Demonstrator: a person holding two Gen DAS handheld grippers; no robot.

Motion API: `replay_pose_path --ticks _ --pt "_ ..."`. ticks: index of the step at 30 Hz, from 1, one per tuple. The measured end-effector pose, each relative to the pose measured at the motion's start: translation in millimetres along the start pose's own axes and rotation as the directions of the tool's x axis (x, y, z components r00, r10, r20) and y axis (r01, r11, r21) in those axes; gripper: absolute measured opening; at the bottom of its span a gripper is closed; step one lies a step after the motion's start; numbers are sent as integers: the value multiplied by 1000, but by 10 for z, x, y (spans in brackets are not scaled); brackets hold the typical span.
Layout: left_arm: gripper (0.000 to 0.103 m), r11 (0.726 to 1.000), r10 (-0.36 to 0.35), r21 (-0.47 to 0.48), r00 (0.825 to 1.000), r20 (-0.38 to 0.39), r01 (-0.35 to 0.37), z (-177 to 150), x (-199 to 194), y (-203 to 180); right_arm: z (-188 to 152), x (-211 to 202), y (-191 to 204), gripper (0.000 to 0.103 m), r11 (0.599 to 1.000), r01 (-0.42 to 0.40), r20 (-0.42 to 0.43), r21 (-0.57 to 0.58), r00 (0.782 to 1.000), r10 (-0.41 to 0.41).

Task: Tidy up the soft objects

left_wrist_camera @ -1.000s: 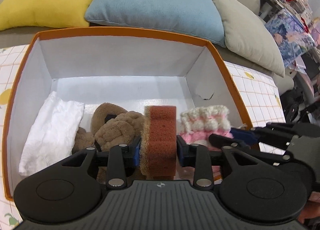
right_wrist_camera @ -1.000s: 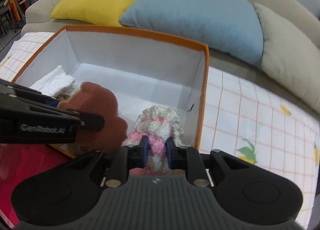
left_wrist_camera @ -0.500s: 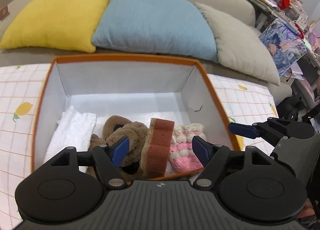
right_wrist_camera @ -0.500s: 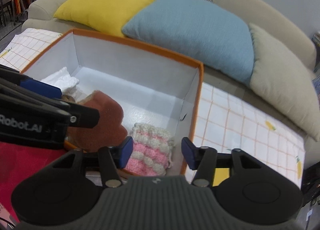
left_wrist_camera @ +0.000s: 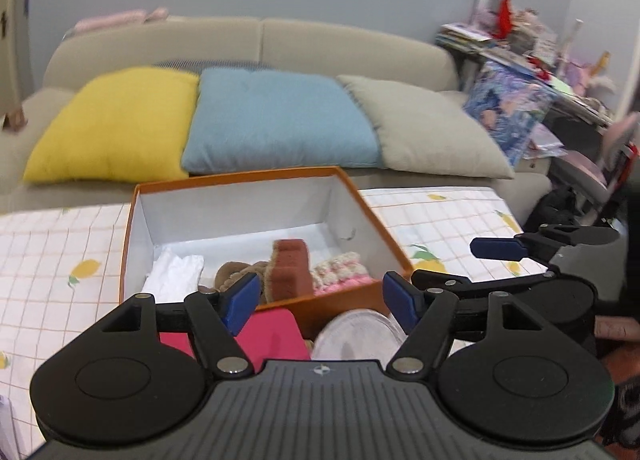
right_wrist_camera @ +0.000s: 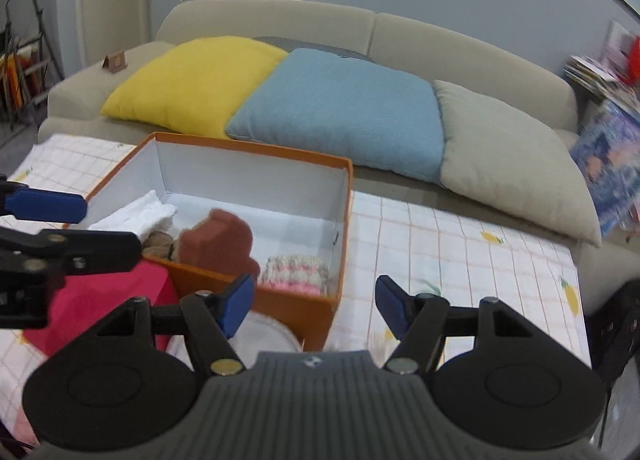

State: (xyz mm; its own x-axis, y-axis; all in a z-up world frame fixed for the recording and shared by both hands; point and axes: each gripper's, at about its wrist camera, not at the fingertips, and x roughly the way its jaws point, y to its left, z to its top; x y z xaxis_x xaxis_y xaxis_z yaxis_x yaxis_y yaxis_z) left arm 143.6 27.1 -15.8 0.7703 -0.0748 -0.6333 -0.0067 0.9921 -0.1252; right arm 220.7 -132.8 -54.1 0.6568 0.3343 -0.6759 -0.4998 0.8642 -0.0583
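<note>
Box [left_wrist_camera: 348, 187] of orange card with white inner walls, set on a checked tablecloth [left_wrist_camera: 448, 215] printed with lemons, in front of a beige sofa [right_wrist_camera: 460, 47]. Inside, along the near wall, left to right: folded white cloth [left_wrist_camera: 174, 276], brown knotted plush [left_wrist_camera: 236, 274], rust-brown sponge [left_wrist_camera: 290, 274] standing on edge, pink and cream knitted piece [left_wrist_camera: 340, 274]. All four close together, neighbours touching or nearly so; far half of the box floor bare.

Left gripper [left_wrist_camera: 320, 298] held back from the box, on the near side, blue pads spread wide, nothing between them. Right gripper [right_wrist_camera: 314, 304] likewise spread wide and empty, near the box's right front corner. Right gripper seen from the left camera off to the right [left_wrist_camera: 520, 260], also open.

Just in front of the box: pink flat item [left_wrist_camera: 272, 334] and round pale disc [left_wrist_camera: 354, 336], both partly hidden by the gripper bodies.

On the sofa, side by side: yellow cushion [left_wrist_camera: 116, 123], blue cushion [left_wrist_camera: 280, 119], grey cushion [left_wrist_camera: 424, 127]. Cluttered shelf [left_wrist_camera: 528, 71] to the right, somewhat blurred.
</note>
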Motion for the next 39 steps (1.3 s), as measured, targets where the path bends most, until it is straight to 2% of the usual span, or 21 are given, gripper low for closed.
replay_pose_path --ticks 6,11,15,19,22,25,29,39 --pt "79 998 -49 27 999 1 49 -319 -248 -149 -464 -277 -59 70 994 23 -34 109 999 -19" --pt "77 998 -66 -4 997 -31 66 -615 -296 -251 -901 -336 -63 72 982 46 -122 184 992 -24" --pt "77 995 -97 14 990 -107 99 -829 -239 -360 -1248 -321 -26 74 981 73 -220 183 975 -31" --pt "77 994 -83 52 973 -217 96 -998 -76 -472 -1477 -299 -18 82 976 85 -298 198 954 -23" --pt "76 997 -50 47 954 -294 67 -1082 66 -478 -1552 -247 -27 84 974 88 -334 209 943 -13" --pt "75 998 -27 44 944 -330 44 -1156 138 -439 -1605 -153 -24 84 974 90 -364 207 931 -9" --pt "75 999 -6 44 941 -339 23 -1197 181 -458 -1661 -26 -16 85 975 94 -398 201 917 -7" --pt "75 998 -11 47 930 -367 30 -1292 301 -442 -1690 134 -57 84 972 75 -403 224 915 22"
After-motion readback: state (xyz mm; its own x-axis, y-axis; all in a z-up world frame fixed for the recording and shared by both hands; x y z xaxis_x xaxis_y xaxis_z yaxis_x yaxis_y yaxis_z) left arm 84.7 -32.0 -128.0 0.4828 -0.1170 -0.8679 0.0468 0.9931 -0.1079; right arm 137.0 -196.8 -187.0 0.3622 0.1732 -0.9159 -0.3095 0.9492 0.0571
